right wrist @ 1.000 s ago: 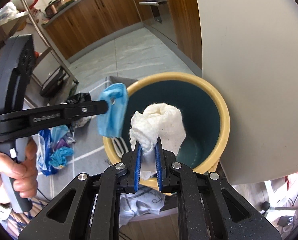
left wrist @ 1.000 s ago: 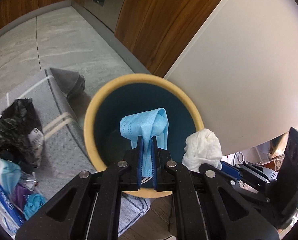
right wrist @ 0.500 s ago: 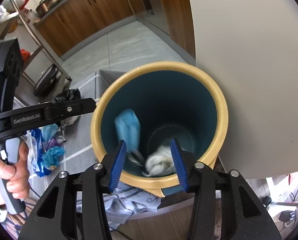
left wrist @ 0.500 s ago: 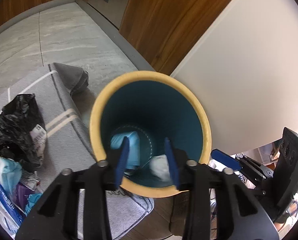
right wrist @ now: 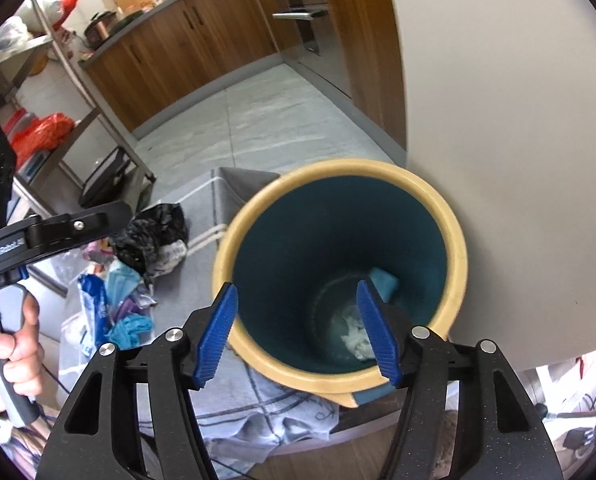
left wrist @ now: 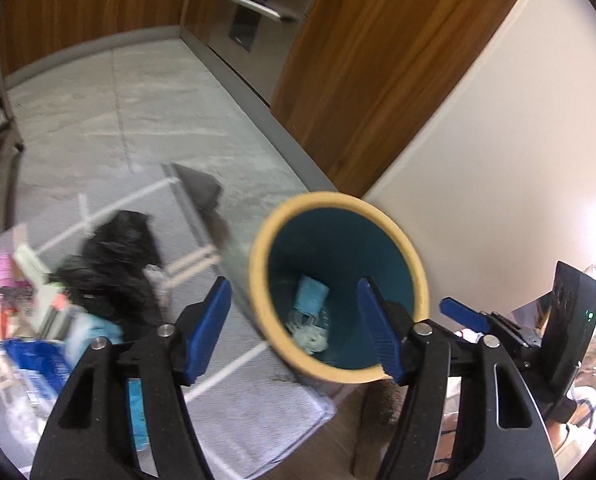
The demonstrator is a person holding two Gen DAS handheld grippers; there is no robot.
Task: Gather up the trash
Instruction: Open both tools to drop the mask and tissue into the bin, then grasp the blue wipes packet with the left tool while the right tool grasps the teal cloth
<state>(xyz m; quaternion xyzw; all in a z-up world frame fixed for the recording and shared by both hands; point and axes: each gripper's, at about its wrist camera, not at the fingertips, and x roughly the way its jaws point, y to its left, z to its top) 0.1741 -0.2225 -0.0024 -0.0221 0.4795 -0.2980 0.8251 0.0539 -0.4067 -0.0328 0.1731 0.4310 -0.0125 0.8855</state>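
A bin with a yellow rim (left wrist: 257, 280) (right wrist: 338, 166) and a teal inside stands on the floor by a white wall. At its bottom lie a blue face mask (left wrist: 312, 294) (right wrist: 384, 280) and a white crumpled tissue (left wrist: 308, 336) (right wrist: 352, 336). My left gripper (left wrist: 293, 284) hovers above the bin's left edge, its jaws opening, with nothing between them. My right gripper (right wrist: 295, 288) hangs over the bin's mouth, jaws also opening and empty. In the right wrist view a hand (right wrist: 13, 344) holds the left gripper's handle.
A heap of trash lies on a grey rug (left wrist: 233, 412) left of the bin: a black bag (left wrist: 117, 264) (right wrist: 149, 236), blue packets (right wrist: 93, 312) and wrappers. Wooden cabinets (left wrist: 358, 80) stand behind, and a metal shelf rack (right wrist: 57, 80) stands further left.
Both grippers opened; the blue mask and the white tissue fell from them to the bin's bottom. The left gripper drew back, up and leftward; the right one stayed over the bin.
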